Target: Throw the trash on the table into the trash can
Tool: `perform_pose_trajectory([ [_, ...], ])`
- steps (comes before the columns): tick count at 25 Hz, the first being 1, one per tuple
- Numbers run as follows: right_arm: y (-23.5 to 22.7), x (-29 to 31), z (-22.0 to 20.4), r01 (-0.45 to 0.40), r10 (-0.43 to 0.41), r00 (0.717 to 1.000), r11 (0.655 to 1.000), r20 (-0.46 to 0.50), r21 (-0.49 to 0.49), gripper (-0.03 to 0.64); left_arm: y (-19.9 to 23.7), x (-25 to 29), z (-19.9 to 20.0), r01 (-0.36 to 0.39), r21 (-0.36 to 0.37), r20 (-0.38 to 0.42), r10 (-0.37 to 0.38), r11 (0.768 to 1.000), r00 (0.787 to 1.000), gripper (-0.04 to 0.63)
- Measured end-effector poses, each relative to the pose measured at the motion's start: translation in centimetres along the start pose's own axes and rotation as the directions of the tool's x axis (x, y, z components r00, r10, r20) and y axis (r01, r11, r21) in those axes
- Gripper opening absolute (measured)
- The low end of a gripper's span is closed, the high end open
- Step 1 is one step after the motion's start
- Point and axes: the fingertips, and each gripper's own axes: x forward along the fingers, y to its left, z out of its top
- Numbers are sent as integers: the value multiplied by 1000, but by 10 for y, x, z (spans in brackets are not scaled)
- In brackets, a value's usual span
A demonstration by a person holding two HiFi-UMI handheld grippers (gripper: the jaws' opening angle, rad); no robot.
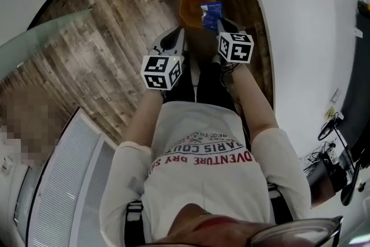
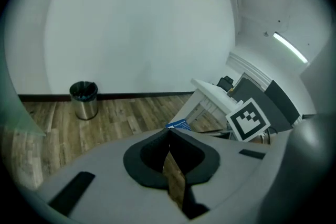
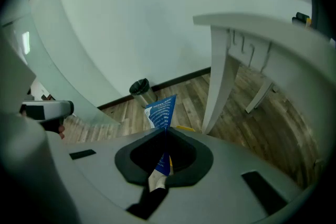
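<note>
Firmly, right claw pinches the blue wrapper.

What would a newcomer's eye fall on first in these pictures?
A blue wrapper, pinched in the shut jaws of the right gripper, hangs over the orange trash can on the wooden floor. The left gripper beside it is shut and empty. A white table stands to the right.

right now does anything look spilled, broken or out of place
Nothing stands out. The right gripper is shut on a blue packet, which in the head view sits over the orange bin, as the job calls for.
</note>
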Motion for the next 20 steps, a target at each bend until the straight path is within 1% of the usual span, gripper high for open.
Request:
perform_pose_trajectory([
  [2, -7, 37, -17, 13, -13, 999, 1000, -46, -7, 31, 24, 16, -19, -16, -57, -9, 16, 998, 1000, 23],
  [5, -20, 96, -43, 19, -21, 995, 999, -93, -25, 31, 58, 46, -54, -57, -108, -25, 55, 993, 998, 23],
  [8, -30, 148, -79, 16, -23, 990, 998, -142, -53, 32, 84, 68, -103, -102, -159, -62, 93, 982, 994, 23],
  [11, -34, 200, -117, -1, -17, 981, 996, -194, -92, 32, 106, 83, -149, -148, -210, -105, 128, 966, 986, 23],
  [15, -50, 255, -149, 22, -61, 975, 983, -212, -182, 32, 123, 102, -196, -160, -258, -141, 126, 953, 982, 23],
  [18, -58, 283, -168, 47, -102, 970, 970, -221, -240, 32, 133, 107, -220, -164, -284, -155, 123, 945, 980, 23],
  [20, -62, 291, -180, 42, -109, 964, 963, -242, -265, 37, 139, 108, -232, -178, -299, -163, 134, 937, 977, 23],
])
